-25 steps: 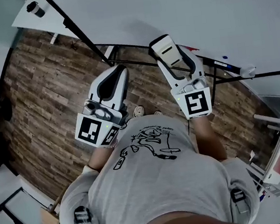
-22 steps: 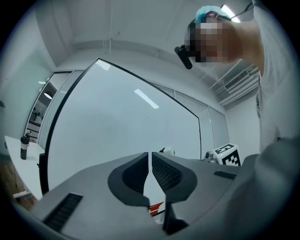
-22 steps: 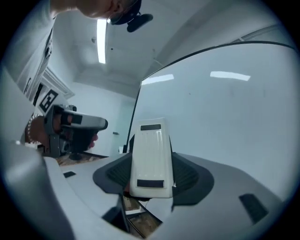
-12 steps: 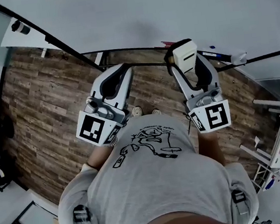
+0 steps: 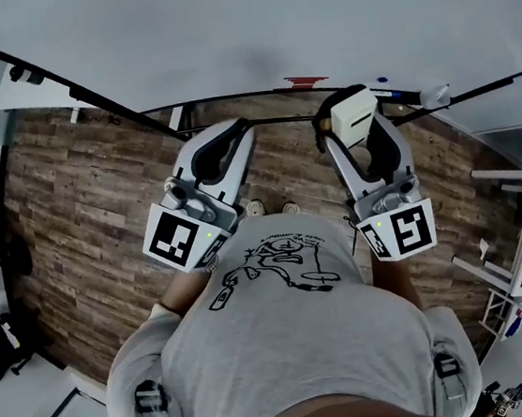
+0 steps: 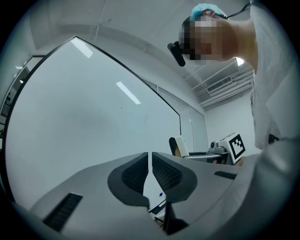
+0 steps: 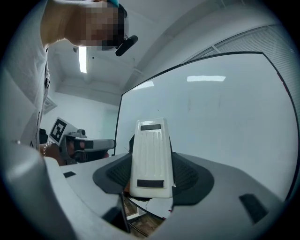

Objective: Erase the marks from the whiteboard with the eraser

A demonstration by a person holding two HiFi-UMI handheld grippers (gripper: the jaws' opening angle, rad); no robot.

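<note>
While clamped in the right gripper [image 5: 355, 118], white ribbed eraser [image 7: 150, 154] near the whiteboard [image 7: 229, 117]; left gripper [image 6: 150, 165] pressed together.

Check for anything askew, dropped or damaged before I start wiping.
Nothing stands out. The eraser sits straight between the jaws of the right gripper. The left gripper is shut and empty. The whiteboard shows no damage, and the parts of it in view look nearly free of marks.
</note>
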